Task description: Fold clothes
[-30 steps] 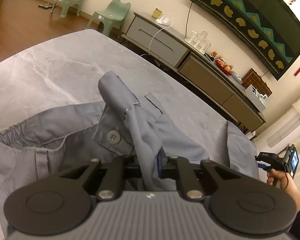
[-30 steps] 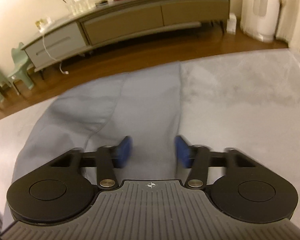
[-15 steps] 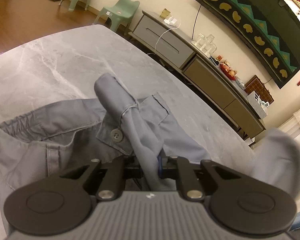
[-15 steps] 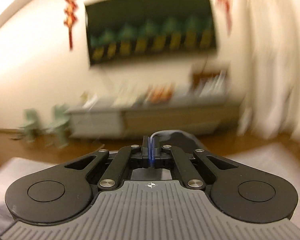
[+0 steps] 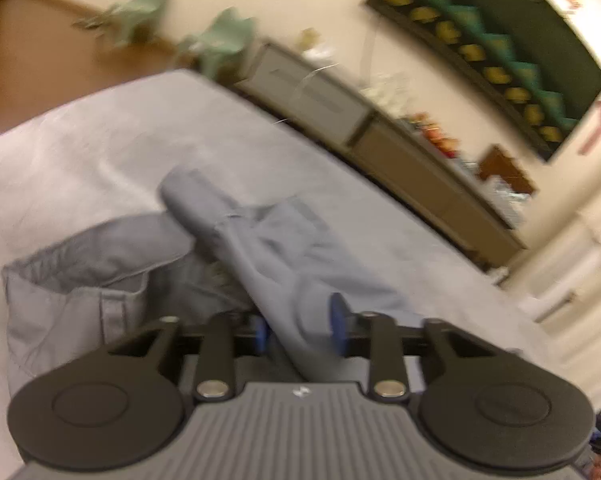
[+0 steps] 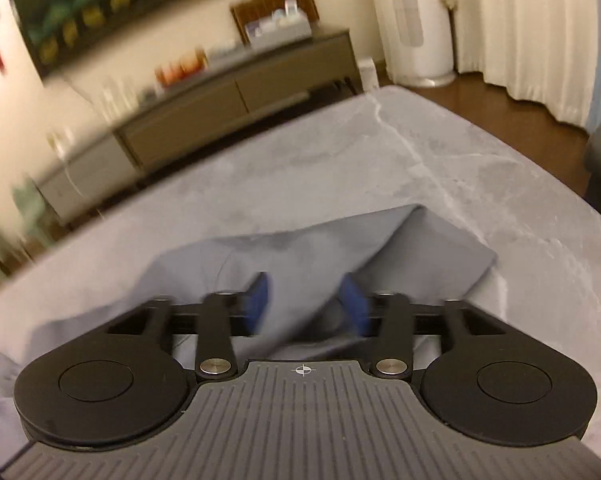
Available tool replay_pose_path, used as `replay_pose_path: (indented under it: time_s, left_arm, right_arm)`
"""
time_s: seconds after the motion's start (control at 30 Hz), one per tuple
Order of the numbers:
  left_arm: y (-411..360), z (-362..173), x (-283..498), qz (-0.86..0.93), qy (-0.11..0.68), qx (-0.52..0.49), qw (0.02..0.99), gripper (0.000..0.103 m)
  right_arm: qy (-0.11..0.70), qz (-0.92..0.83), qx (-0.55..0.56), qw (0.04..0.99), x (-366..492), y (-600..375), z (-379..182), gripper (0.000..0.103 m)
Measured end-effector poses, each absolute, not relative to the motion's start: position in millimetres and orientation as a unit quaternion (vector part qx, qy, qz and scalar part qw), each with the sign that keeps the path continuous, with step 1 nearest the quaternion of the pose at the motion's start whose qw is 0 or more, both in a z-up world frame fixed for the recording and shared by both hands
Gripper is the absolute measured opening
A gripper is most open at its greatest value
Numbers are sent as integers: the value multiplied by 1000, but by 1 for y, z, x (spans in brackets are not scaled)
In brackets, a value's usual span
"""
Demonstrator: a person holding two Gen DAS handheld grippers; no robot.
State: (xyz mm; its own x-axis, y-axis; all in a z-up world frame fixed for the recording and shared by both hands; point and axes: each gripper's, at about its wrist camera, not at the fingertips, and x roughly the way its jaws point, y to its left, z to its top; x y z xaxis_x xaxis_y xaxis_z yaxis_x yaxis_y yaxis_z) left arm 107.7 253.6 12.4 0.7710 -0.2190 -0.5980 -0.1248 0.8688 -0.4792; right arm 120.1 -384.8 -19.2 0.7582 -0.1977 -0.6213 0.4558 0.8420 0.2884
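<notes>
So since a second ago both claws have let go. The left claw (image 5: 298, 322) was pinched tight on a bunched ridge of the grey trousers (image 5: 100, 280); its jaws have just been opening, and now the blue pads (image 5: 337, 312) stand apart with that ridge of cloth still running up between them, loose rather than squeezed as far as I can tell (the frame is pretty blurred). The right claw (image 6: 306, 306) swung a long way across, from the far end of the garment with a pinched bit of cloth, and its jaws have just been opening too. It's now spread wide over a folded-over flap of the same trousers (image 6: 400, 248), cloth lying between and under the pads but not gripped.

The trousers lie on the grey marble worktop (image 6: 480, 168). In the left view the elastic waistband end sits left of the claw and the raised ridge runs away from it; in the right view a folded corner points off to the right.

My take: this is the release after bringing one end over. To do it well, I'd back both claws straight out without dragging fabric, and that left ridge could snag a pad. Then flatten the hump before the next fold.
</notes>
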Motion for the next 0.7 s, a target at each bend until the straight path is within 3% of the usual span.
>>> replay_pose_path:
  time_s: [0.1,0.17,0.2,0.33,0.43,0.7]
  left_arm:
    - [259,35,105,-78,313,-266,909,62]
    - [264,45,125,-103,316,-261,906,84]
    - [267,49,140,-114,323,-251,905,87]
    - [274,48,200,-59,367,-198,907,84]
    - [274,44,234,-92,394,-186,895,86]
    - [219,-20,327,-90,515,-33,852,84]
  right_arm:
    - [267,-202,192,922,89,-403,-13,84]
    - [258,-215,192,922,81,-413,-9,85]
    - [260,-214,197,921,79,-416,-10,85]
    - [280,-193,208,917,86,-415,-17,85]
    - [281,-164,197,925,91,-409,-15,91]
    - [290,-163,200,921,93,-409,-19,92]
